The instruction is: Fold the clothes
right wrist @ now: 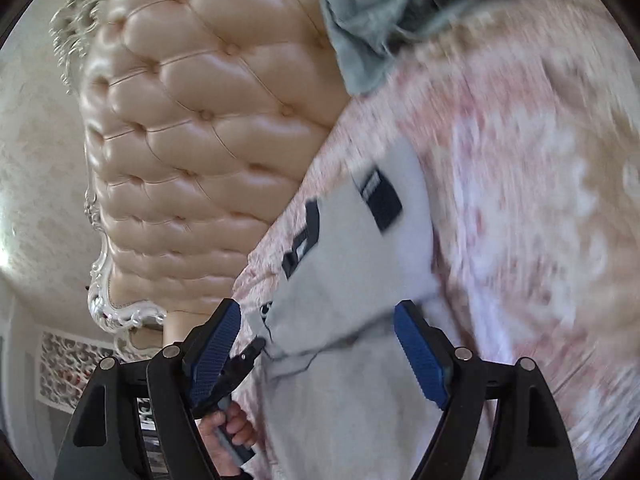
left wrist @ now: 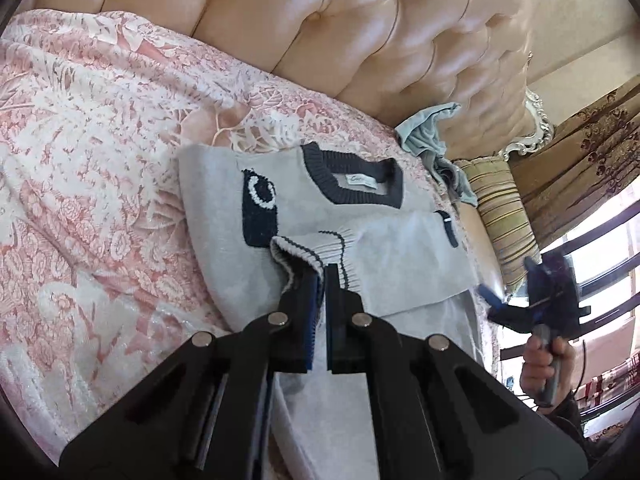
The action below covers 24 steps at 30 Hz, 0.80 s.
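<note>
A grey knit sweater (left wrist: 372, 248) with a dark collar and a dark animal pattern lies flat on the pink floral bedspread (left wrist: 80, 184). One sleeve is folded across its chest. My left gripper (left wrist: 321, 280) is shut on that sleeve's striped cuff (left wrist: 300, 250). A hand holds my right gripper (left wrist: 510, 280) off the sweater's right edge, jaws wide apart. In the right wrist view, blurred by motion, the right gripper (right wrist: 320, 320) stands open over the sweater (right wrist: 344, 264) with nothing pressed between its pads. The left gripper (right wrist: 250, 354) shows low at the sweater's edge.
A tufted beige headboard (left wrist: 360, 40) runs along the far side of the bed. A crumpled blue-grey garment (left wrist: 428, 132) lies against it beyond the sweater. A striped pillow (left wrist: 500, 216), patterned curtains (left wrist: 592, 168) and a barred window (left wrist: 608, 272) are at the right.
</note>
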{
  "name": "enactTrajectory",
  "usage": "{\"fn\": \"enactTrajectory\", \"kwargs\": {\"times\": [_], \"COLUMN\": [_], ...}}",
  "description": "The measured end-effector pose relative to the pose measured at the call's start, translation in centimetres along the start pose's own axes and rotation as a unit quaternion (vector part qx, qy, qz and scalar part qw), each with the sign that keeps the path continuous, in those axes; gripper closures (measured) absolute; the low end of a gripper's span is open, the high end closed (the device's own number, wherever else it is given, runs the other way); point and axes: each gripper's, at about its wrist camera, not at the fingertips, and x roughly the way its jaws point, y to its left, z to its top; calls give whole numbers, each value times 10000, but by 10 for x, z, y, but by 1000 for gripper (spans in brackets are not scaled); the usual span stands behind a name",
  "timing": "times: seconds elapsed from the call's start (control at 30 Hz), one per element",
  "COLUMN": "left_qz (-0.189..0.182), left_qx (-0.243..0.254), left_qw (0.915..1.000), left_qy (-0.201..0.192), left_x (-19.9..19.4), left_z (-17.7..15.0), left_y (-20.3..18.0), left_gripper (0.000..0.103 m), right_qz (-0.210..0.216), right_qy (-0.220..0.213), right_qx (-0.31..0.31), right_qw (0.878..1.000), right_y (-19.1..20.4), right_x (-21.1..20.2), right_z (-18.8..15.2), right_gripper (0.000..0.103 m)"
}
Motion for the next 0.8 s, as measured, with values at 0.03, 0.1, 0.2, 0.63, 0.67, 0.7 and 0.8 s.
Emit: {"fn": "enactTrajectory", "kwargs": {"times": [0.03, 0.1, 0.2, 0.63, 0.67, 0.7, 0.8], "left_qz": [-30, -68, -105, -88, -160, -230, -242], "left_qx": [0, 23, -7, -117, -69, -20, 270], "left_qw": [10000, 9999, 9999, 9998, 9998, 9997, 9991], "left_qy": [-30, -86, -85, -115, -118, -121, -205], "left_x": [-2, -4, -5, -9, -9, -9, -8], "left_z": [0, 2, 4, -2, -1, -1, -3], "left_y": [0, -1, 1, 7, 4, 1, -11], "left_gripper": [100, 100, 100, 100, 94, 86, 72], "right_qz": [4, -3, -161, -623, -617, -615, -708], "right_qy": [20, 19, -47, -1270, -1233, -1200, -1106], "right_qx": [100, 269, 388, 561, 600, 664, 807], "right_qw": [9999, 9996, 9991, 9884, 9886, 9886, 9881], "right_y": [-3, -7, -6, -13, -13, -14, -15], "right_x": [4, 13, 23, 15, 13, 12, 4], "right_z": [-1, -1, 1, -6, -6, -6, -12], "right_gripper": [23, 23, 23, 24, 23, 23, 23]}}
